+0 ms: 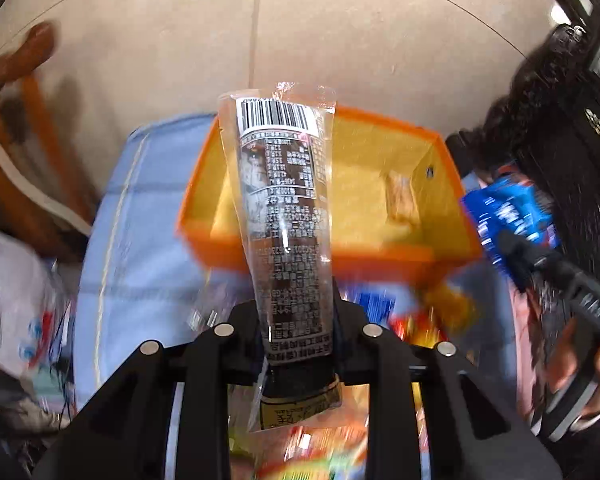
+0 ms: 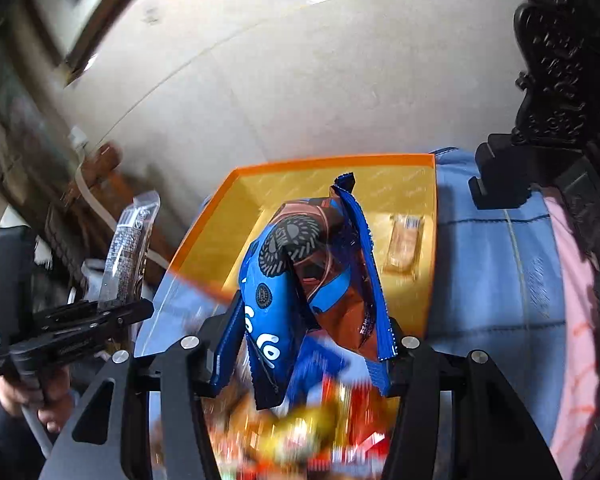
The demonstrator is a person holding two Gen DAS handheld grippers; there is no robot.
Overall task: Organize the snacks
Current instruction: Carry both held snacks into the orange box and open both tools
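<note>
My left gripper (image 1: 298, 320) is shut on a long clear-wrapped dark snack bar (image 1: 284, 216) with a barcode at its top; it stands upright over the near wall of an orange box (image 1: 328, 252). The same bar (image 2: 128, 248) and left gripper (image 2: 112, 308) appear at the left of the right wrist view. My right gripper (image 2: 308, 344) is shut on a blue cookie packet (image 2: 300, 280), held above the orange box (image 2: 236, 216). That packet (image 1: 508, 216) also shows at the right of the left wrist view. One small wrapped snack (image 2: 404, 244) lies inside the box.
A blue cloth (image 1: 140, 220) covers the surface under the box. Blurred colourful snack packets (image 2: 312, 428) lie below the grippers. A white plastic bag (image 1: 12, 296) sits at the left, wooden furniture (image 1: 20, 128) behind it, dark carved furniture (image 2: 556, 80) at the right.
</note>
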